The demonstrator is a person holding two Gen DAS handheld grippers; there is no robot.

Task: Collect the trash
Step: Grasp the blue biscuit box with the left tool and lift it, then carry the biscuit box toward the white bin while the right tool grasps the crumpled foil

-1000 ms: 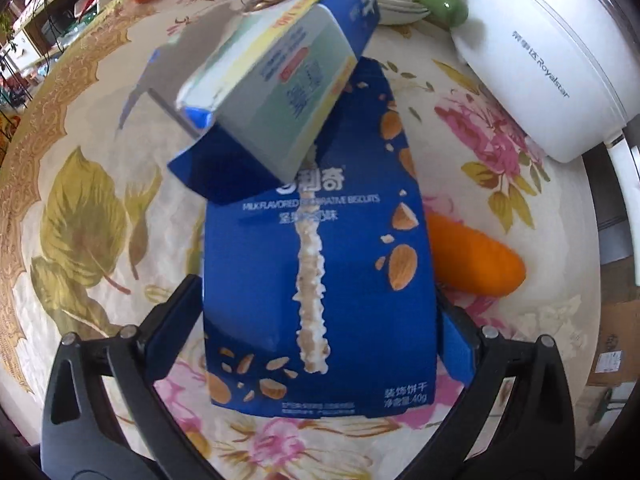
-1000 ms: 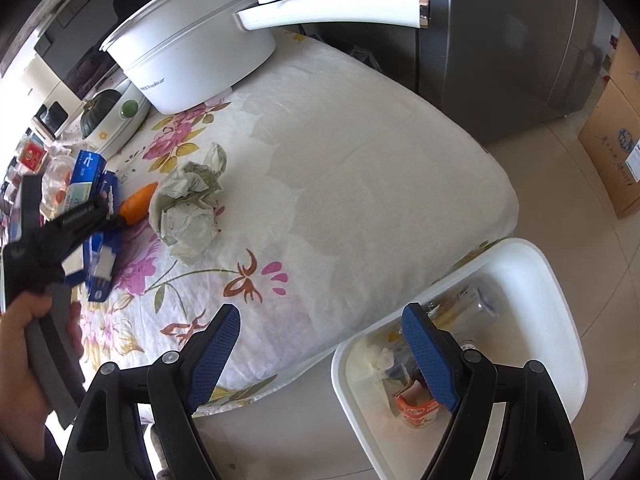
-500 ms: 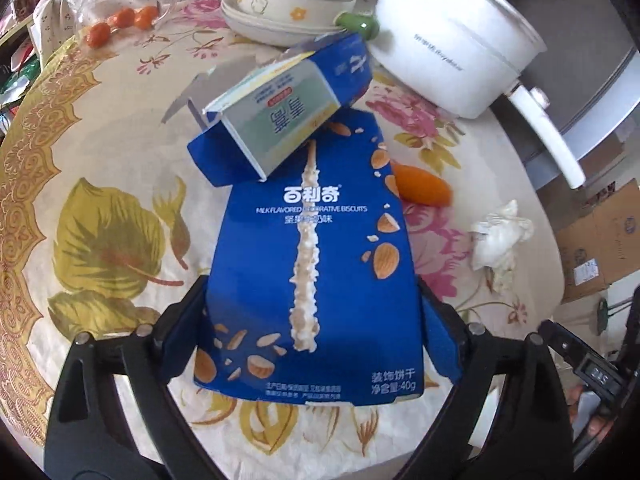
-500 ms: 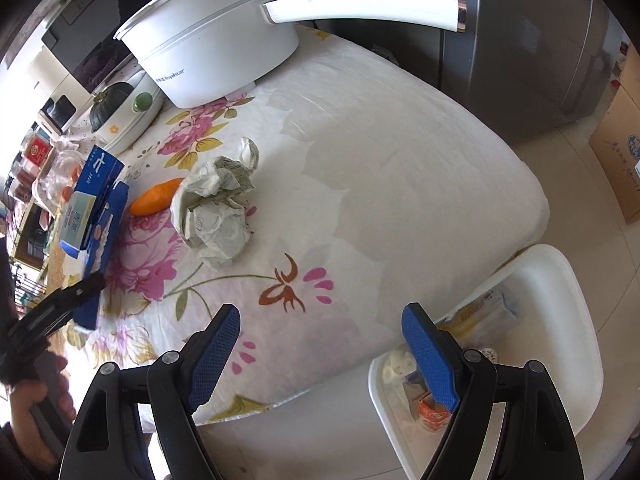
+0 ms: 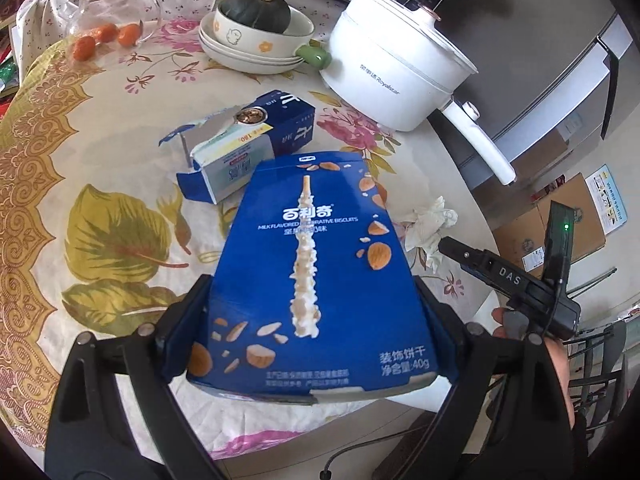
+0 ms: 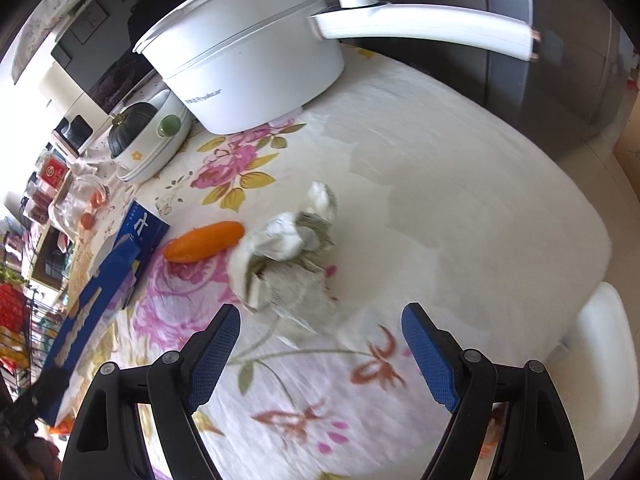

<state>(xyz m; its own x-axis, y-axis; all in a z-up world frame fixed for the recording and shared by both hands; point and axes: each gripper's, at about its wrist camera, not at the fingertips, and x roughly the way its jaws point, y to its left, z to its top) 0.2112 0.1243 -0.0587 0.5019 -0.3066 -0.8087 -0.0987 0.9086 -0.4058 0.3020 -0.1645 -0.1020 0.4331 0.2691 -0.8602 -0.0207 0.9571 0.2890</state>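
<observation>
Surface: a round surface (image 5: 48,184) under a floral cloth filled most of both frames.
Left gripper (image 5: 312,332): jaws clamped on the blue biscuit box (image 5: 316,272), lower centre, lifted off the cloth.
Right gripper (image 6: 320,354): jaws spread, empty, just below the crumpled tissue (image 6: 288,256) at centre.
Clutter: white pot (image 5: 396,76) upper right; carrot (image 6: 204,241) touching the tissue's left.
Room: grey fridge (image 6: 560,80) at right; white bin (image 6: 608,360) lower right.
</observation>
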